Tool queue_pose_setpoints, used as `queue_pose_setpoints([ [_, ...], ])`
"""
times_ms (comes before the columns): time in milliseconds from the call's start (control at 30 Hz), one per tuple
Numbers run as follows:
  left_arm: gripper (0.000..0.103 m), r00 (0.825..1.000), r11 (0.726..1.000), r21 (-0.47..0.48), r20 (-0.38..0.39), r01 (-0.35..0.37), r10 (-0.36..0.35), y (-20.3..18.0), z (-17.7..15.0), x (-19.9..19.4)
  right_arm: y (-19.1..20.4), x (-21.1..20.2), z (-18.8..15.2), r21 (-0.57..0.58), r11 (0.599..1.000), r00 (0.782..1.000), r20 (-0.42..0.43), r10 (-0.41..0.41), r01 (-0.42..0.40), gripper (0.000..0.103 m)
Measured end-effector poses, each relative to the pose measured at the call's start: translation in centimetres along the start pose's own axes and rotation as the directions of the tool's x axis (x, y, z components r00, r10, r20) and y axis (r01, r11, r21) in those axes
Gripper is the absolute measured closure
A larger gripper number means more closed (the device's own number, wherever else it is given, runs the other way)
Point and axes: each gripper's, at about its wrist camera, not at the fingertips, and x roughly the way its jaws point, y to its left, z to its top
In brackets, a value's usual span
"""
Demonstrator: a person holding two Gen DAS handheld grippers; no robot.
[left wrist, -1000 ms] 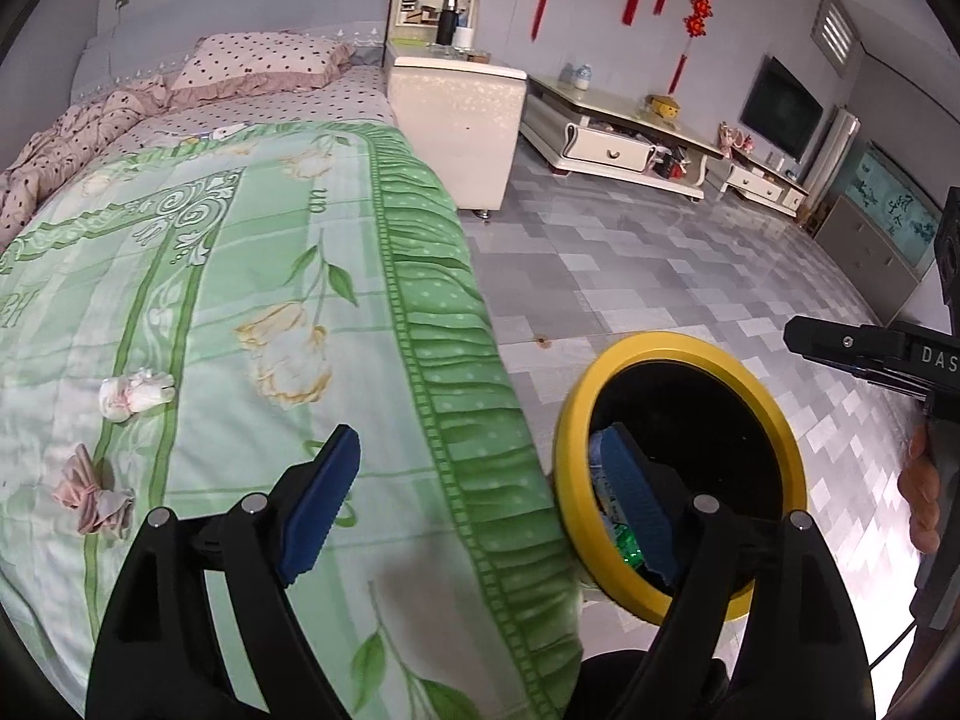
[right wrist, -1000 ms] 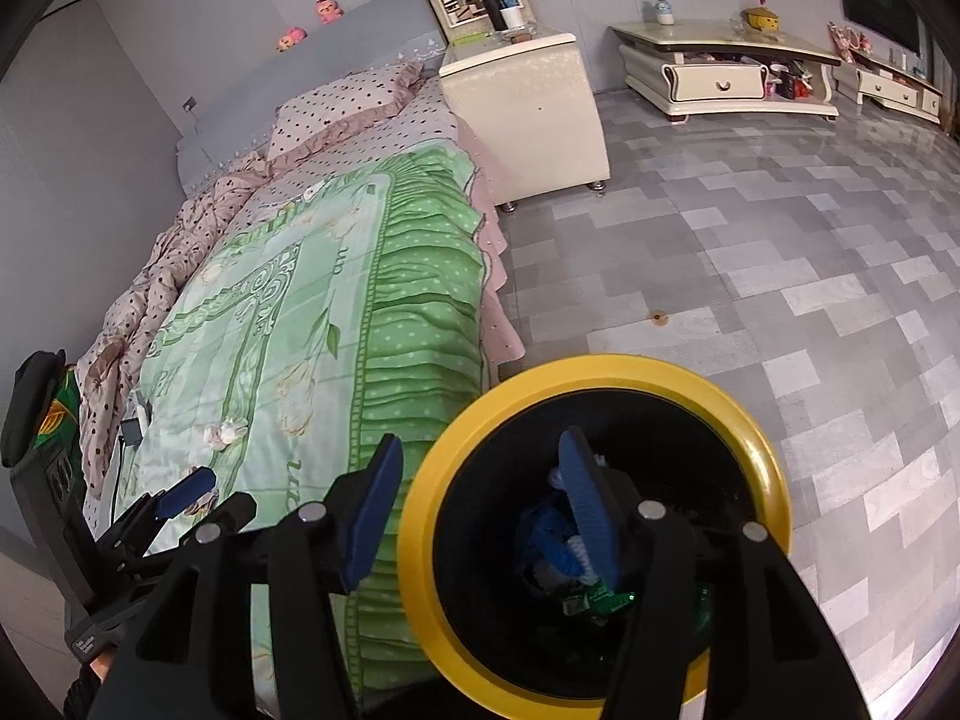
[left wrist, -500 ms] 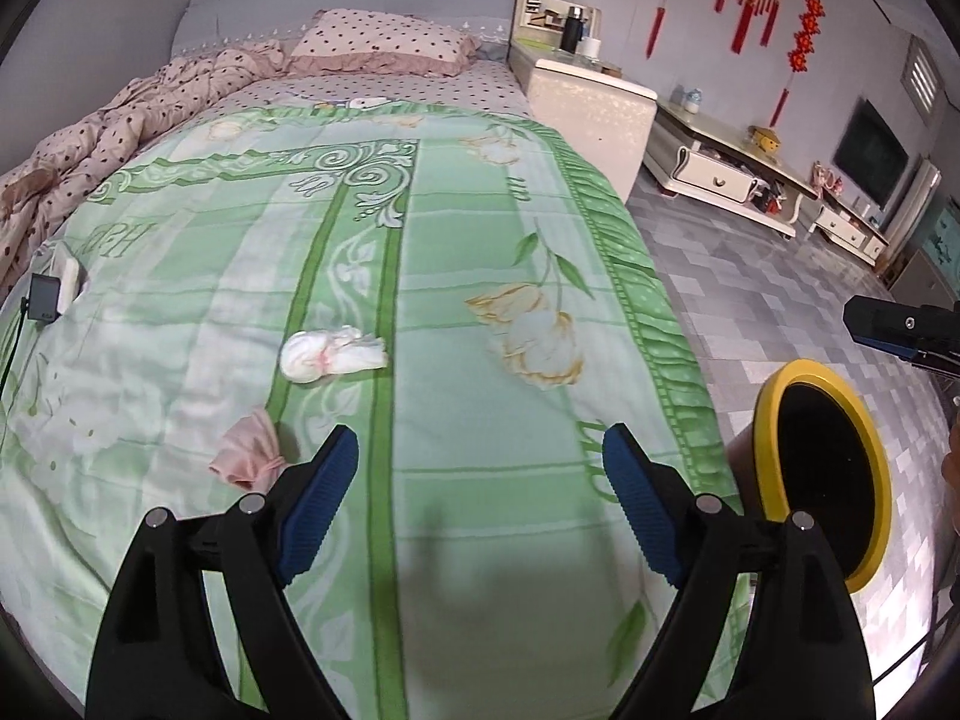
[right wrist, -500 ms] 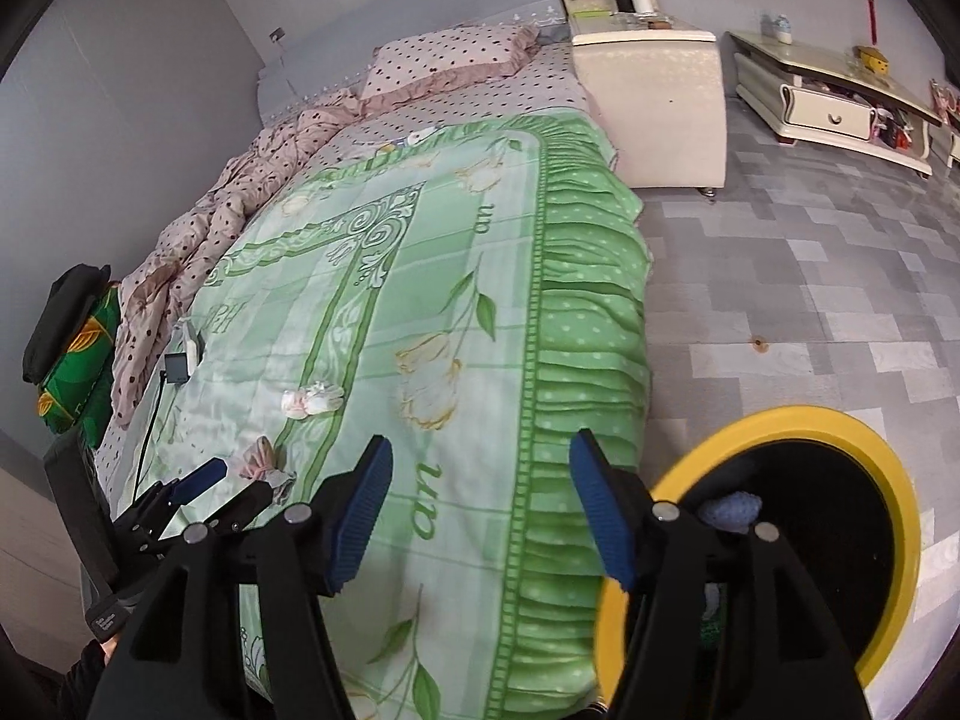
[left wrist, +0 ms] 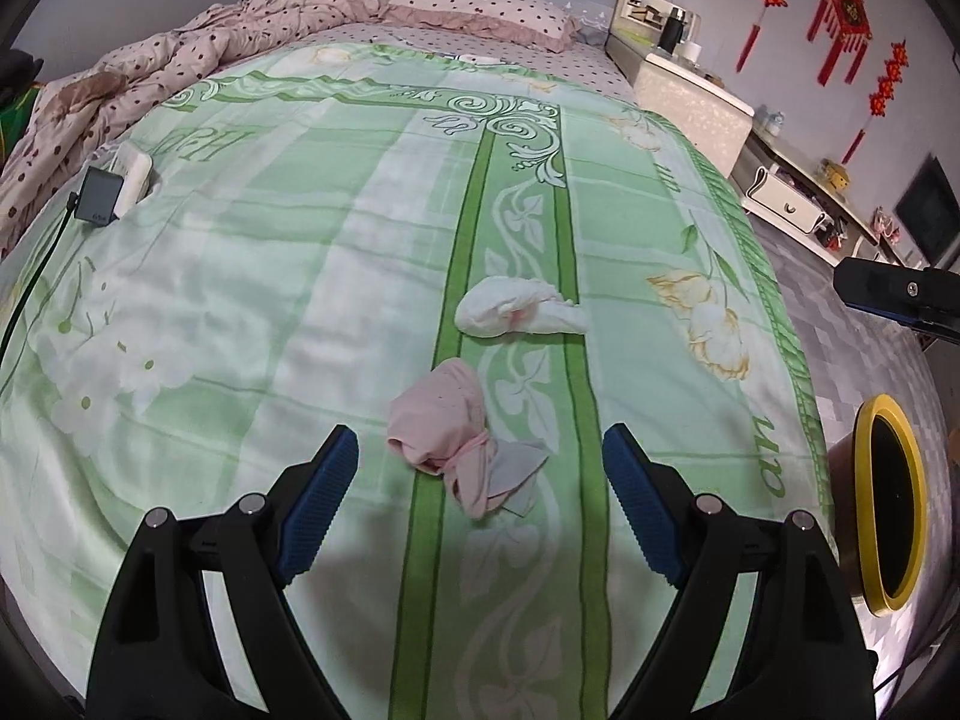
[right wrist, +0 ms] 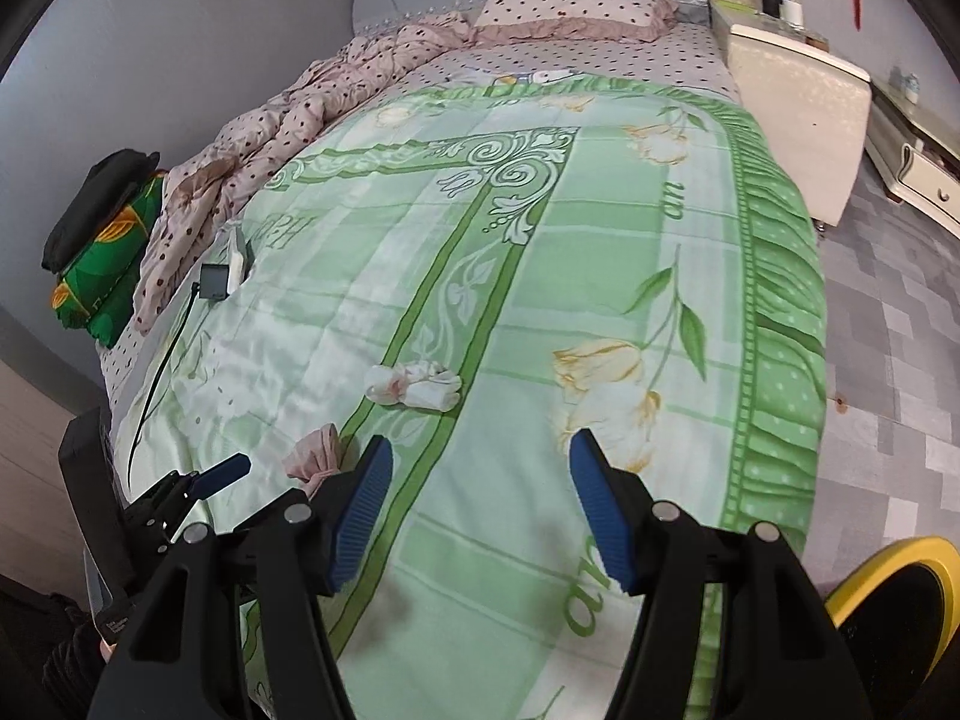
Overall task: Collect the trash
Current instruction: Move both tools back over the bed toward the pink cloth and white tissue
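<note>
A crumpled pink wad (left wrist: 447, 429) lies on the green bedspread, just ahead of and between the tips of my open, empty left gripper (left wrist: 480, 468). A crumpled white wad (left wrist: 516, 315) lies a little farther on. In the right wrist view the white wad (right wrist: 414, 385) lies ahead and left of my open, empty right gripper (right wrist: 480, 480), and the pink wad (right wrist: 315, 459) is partly hidden behind its left finger. The yellow-rimmed black bin (left wrist: 888, 498) stands on the floor right of the bed; its rim also shows in the right wrist view (right wrist: 888, 570).
A black device with a cable and a white box (left wrist: 114, 192) lie at the bed's left side. A rumpled dotted quilt (left wrist: 120, 90) and pillow (left wrist: 480, 6) are at the head. A white nightstand (left wrist: 690, 102) and grey tiled floor (right wrist: 888, 330) are to the right.
Both grippers have swung left from over the bin to over the bed. The left gripper has come close to the pink wad. Both stay open and empty.
</note>
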Motion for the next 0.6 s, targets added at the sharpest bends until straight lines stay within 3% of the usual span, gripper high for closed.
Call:
queue_pose_setpoints([
  [433, 0.023, 0.997, 0.993, -0.098, -0.049, 0.061, -0.066, 2.9, -0.5, 4.7, 4.5, 11.9, 2.8, -0.108, 0.992, 0.986, -0.162, 0.044, -0.062, 0.045],
  [600, 0.025, 0.994, 0.988, -0.127, -0.05, 0.091, -0.098, 3.4, -0.4, 6.0, 5.7, 15.6, 3.2, -0.145, 0.988, 0.979, -0.204, 0.026, -0.057, 0.045],
])
